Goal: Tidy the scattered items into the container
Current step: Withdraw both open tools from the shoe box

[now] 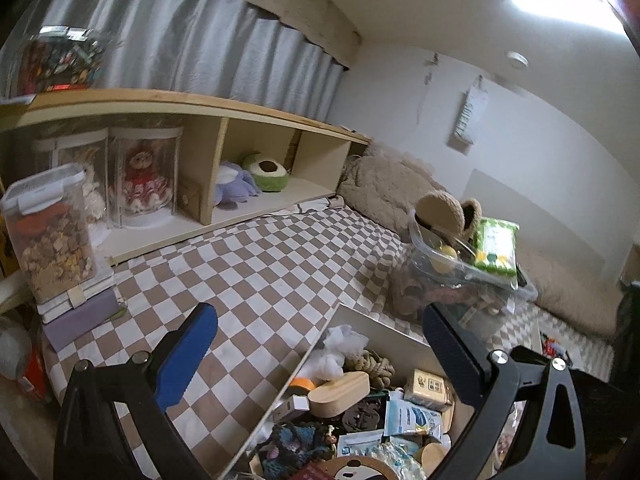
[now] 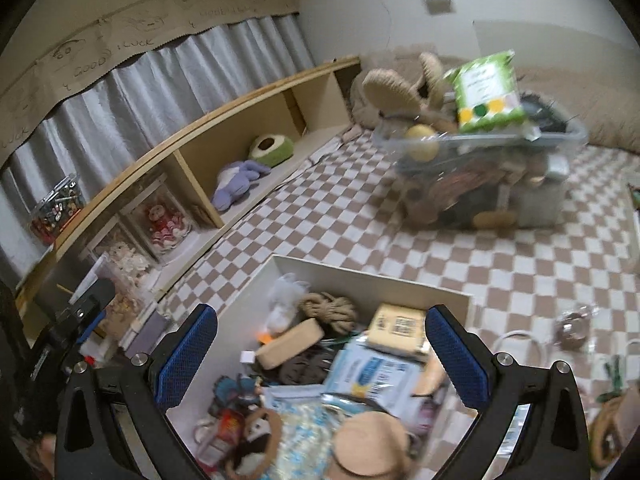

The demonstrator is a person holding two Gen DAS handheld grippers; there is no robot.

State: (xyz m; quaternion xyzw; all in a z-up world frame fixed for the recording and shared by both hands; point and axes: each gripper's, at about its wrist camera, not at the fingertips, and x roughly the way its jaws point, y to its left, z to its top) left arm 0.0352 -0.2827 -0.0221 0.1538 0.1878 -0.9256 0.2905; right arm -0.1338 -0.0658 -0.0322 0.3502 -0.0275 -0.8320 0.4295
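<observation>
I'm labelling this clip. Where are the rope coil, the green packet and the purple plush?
rope coil (image 2: 329, 307): right wrist view, middle of the coil.
green packet (image 2: 486, 90): right wrist view, its front face.
purple plush (image 2: 236, 182): right wrist view, its body.

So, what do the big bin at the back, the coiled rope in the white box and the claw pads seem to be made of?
Bin: clear plastic, probably; its contents show through the walls. Rope: coarse tan twisted fibre, jute-like, matte. Right claw pads: blue with a fine grid texture, likely rubber, though the look leaves it open. White box: thin flat walls, perhaps board or plastic.
</observation>
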